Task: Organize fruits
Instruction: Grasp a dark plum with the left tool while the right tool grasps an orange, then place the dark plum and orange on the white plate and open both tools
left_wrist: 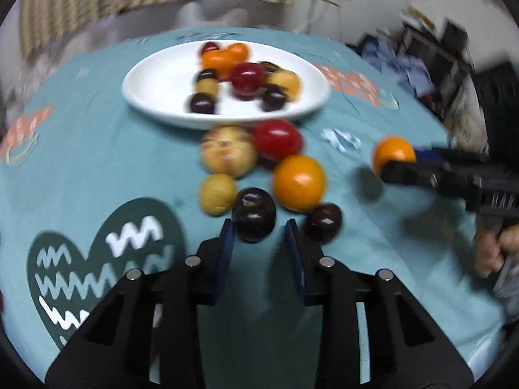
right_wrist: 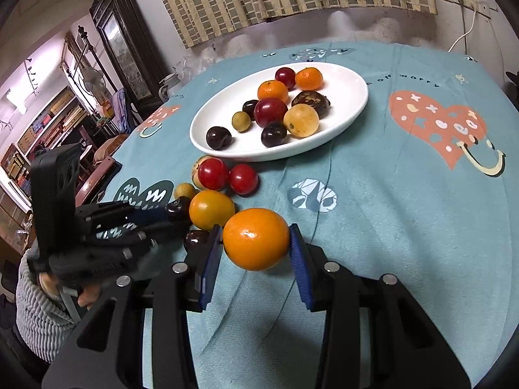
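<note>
Left wrist view: strong motion blur throughout, smearing the fruits and plate (left_wrist: 146, 97). Right wrist view: sharp, evenly lit indoors, with soft shadows on the worktop (right_wrist: 389, 227) and small glare spots on the fruit skins. Both views show fisheye bending and dark corners.

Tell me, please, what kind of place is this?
Probably a room in a home: a table under a printed heart tablecloth, a dark framed mirror against the wall, and cluttered shelves behind.
</note>
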Demonstrator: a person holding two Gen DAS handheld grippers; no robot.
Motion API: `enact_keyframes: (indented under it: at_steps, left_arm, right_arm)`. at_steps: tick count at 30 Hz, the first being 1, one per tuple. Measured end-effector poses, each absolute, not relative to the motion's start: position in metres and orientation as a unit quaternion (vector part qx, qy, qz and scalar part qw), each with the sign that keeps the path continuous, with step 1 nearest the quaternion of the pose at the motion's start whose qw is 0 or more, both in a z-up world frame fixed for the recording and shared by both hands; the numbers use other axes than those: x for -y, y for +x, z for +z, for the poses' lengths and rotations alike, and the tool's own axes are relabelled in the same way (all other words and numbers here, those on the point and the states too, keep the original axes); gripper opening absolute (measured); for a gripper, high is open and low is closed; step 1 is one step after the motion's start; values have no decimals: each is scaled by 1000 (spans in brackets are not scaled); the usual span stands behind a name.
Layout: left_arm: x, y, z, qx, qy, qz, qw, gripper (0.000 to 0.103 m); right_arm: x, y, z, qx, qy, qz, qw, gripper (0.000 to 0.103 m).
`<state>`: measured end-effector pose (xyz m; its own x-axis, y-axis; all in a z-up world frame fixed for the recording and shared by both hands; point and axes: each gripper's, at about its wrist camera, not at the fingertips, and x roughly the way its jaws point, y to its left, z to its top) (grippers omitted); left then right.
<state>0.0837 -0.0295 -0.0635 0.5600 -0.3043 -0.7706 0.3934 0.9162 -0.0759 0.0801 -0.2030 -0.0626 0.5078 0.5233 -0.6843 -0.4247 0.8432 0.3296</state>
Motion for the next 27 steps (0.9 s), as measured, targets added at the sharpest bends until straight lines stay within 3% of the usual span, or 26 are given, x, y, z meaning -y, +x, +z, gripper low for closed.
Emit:
enact_keyframes:
  at_steps: [2, 11, 17, 23, 27]
  left_arm:
    - [38, 83, -65, -420, 79, -189, 884, 32]
    - [21, 91, -61, -421, 21, -194, 886, 26]
    - [10, 81, -13, -357, 10, -179, 917, 26]
    - [7, 137, 20, -336, 15, -130, 933, 26]
    - [-1, 179, 10, -347, -25, -98, 932, 27]
  right_arm:
    - [203, 81, -63, -415, 60, 273, 866, 41]
    - [201, 80, -65, -413, 52, 269, 868, 41]
    - [212, 79, -34, -365, 48, 245, 897, 41]
    - [205, 139, 3, -339, 37, 201, 918, 41]
    - [199, 189, -14, -347, 78, 182, 917, 42]
